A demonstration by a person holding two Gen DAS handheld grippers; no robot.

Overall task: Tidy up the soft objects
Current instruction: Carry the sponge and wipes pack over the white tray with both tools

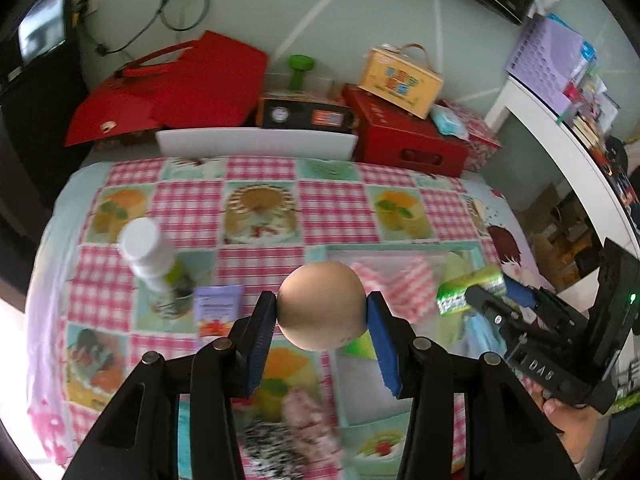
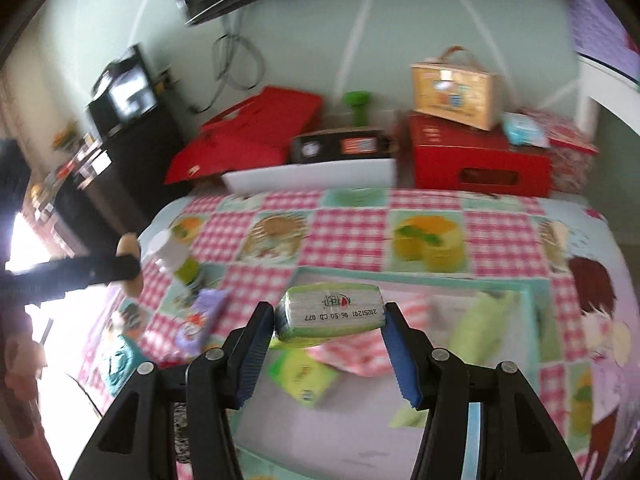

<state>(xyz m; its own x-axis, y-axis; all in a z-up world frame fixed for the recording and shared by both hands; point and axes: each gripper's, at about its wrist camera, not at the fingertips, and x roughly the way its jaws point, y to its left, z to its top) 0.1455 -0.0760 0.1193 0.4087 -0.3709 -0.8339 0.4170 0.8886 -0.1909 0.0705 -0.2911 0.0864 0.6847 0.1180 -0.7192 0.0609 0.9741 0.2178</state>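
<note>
My left gripper (image 1: pixel 322 306) is shut on a tan egg-shaped soft ball (image 1: pixel 322 304), held above the checked tablecloth. My right gripper (image 2: pixel 330 314) is shut on a green tissue pack (image 2: pixel 330 312), held over a shallow pale tray (image 2: pixel 532 292) with a pink checked cloth (image 2: pixel 352 348) and green packets (image 2: pixel 304 376) in it. In the left wrist view the right gripper (image 1: pixel 486 294) with the tissue pack (image 1: pixel 468 290) is at the right, above the tray (image 1: pixel 400 250). In the right wrist view the ball (image 2: pixel 128 244) and the left gripper's fingers (image 2: pixel 128 268) show at the far left.
A white-capped bottle (image 1: pixel 154 264) and a purple packet (image 1: pixel 218 310) lie on the cloth at left. A speckled soft item (image 1: pixel 280 440) lies near the front. A white bin (image 1: pixel 256 142), red boxes (image 1: pixel 404 132) and a yellow case (image 1: pixel 400 76) stand at the back.
</note>
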